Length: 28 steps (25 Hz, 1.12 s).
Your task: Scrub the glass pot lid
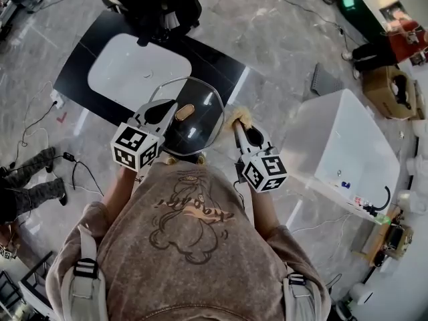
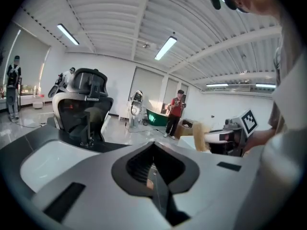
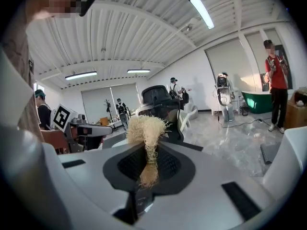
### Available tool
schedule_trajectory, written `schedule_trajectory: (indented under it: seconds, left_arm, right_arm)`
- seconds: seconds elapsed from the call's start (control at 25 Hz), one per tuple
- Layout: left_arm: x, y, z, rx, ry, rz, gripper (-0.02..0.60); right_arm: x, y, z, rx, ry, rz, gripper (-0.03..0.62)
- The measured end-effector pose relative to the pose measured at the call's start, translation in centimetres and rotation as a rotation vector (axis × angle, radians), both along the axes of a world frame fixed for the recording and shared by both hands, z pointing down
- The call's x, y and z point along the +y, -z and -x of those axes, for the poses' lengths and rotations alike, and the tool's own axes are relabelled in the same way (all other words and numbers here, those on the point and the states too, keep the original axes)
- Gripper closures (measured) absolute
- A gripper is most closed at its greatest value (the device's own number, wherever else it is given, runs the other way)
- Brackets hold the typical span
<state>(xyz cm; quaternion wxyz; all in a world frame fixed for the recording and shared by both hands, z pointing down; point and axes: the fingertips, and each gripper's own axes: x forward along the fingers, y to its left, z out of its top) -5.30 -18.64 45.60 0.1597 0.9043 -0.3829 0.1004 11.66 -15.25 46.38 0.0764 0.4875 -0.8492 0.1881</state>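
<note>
The glass pot lid (image 1: 194, 116), dark with a steel rim and a tan knob, hangs in the air in front of the person's chest in the head view. My left gripper (image 1: 168, 114) is shut on its left rim. In the left gripper view the lid (image 2: 158, 188) shows only as a thin edge between the closed jaws of that gripper (image 2: 153, 169). My right gripper (image 1: 239, 127) is shut on a straw-coloured fibre scrubber (image 1: 237, 118), just right of the lid. The scrubber's tuft (image 3: 146, 131) sticks up out of that gripper's jaws (image 3: 149, 169), and the scrubber (image 2: 199, 137) also shows in the left gripper view.
A dark counter with a white sink basin (image 1: 139, 71) lies ahead and below. A black office chair (image 1: 157, 5) stands beyond it. At the right stand a white bin (image 1: 341, 146) and a cardboard box (image 1: 391, 92). Cables (image 1: 33, 122) trail on the floor. A person in red (image 2: 176, 111) stands far off.
</note>
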Motion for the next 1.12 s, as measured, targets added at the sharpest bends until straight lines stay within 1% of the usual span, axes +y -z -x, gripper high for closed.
schedule_trajectory:
  seconds: [0.08,0.16,0.48,0.72,0.88,1.12]
  left_arm:
    - [0.4,1.3,0.5,0.004,0.010,-0.039,0.565]
    - [0.7,1.9,0.6,0.001,0.004,-0.056,0.565]
    - [1.0,1.8,0.6,0.008,0.003,-0.047,0.565]
    - [1.5,1.7,0.4,0.006,-0.001,-0.037,0.565]
    - [1.6,1.7,0.3,0.021,0.006,-0.010,0.565]
    - [1.6,1.0,0.4,-0.009,-0.004,-0.004,0.565]
  right_arm:
    - [0.4,1.3,0.1,-0.003,0.003,-0.039,0.548]
    - [0.6,2.2,0.3,-0.005,0.005,-0.065,0.548]
    - [0.9,2.9,1.1,-0.005,0.031,-0.084,0.548]
    - [1.8,2.4,1.3,-0.003,0.045,-0.068,0.548]
    - [2.2,1.9,1.3,-0.012,0.049,-0.047,0.548]
    - [2.5,1.1,1.6,-0.011,0.048,-0.025,0.548]
